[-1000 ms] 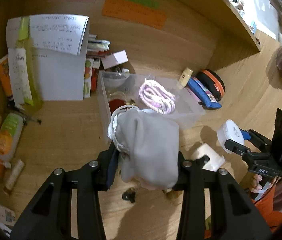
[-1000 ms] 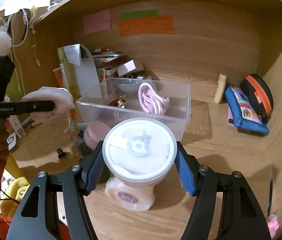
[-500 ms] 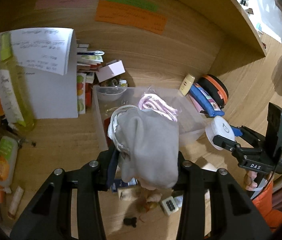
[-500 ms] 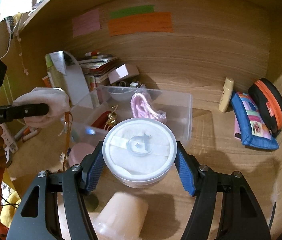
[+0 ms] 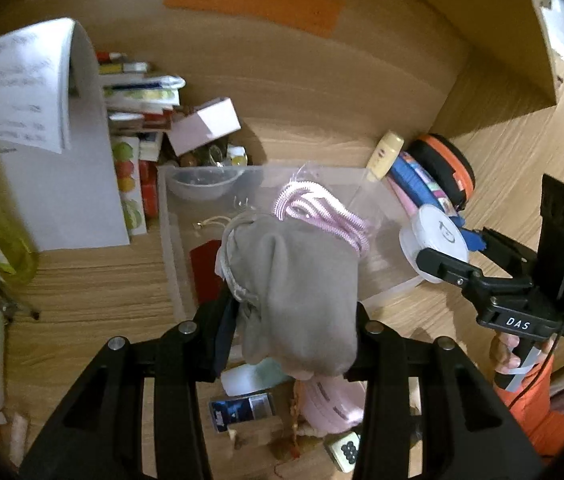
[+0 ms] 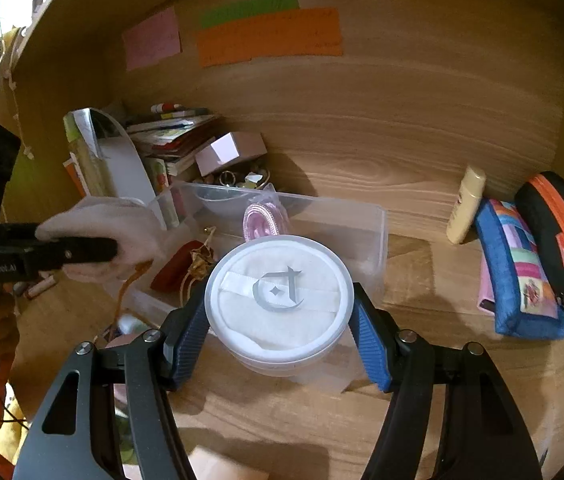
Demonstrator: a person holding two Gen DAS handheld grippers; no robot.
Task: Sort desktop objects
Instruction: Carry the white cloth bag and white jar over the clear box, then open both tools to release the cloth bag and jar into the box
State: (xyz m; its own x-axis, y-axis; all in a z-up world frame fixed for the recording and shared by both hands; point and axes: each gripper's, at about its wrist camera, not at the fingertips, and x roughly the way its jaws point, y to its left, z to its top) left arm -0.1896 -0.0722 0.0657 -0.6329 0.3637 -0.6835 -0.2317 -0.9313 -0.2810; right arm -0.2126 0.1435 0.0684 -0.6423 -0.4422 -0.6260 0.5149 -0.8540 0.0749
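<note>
Grey pouch (image 5: 302, 292) is clamped in left hand-held gripper (image 5: 294, 316), round powder-puff case (image 6: 279, 300) in right hand-held gripper (image 6: 279, 320); both are held over clear bin (image 6: 362, 216), presumably for drop-in.

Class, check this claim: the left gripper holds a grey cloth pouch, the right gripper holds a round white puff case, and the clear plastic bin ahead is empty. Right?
Not quite. The left gripper does hold the grey cloth pouch and the right gripper the round white puff case, but the clear plastic bin is not empty: the right wrist view shows a pink coiled cable and a red pouch inside.
</note>
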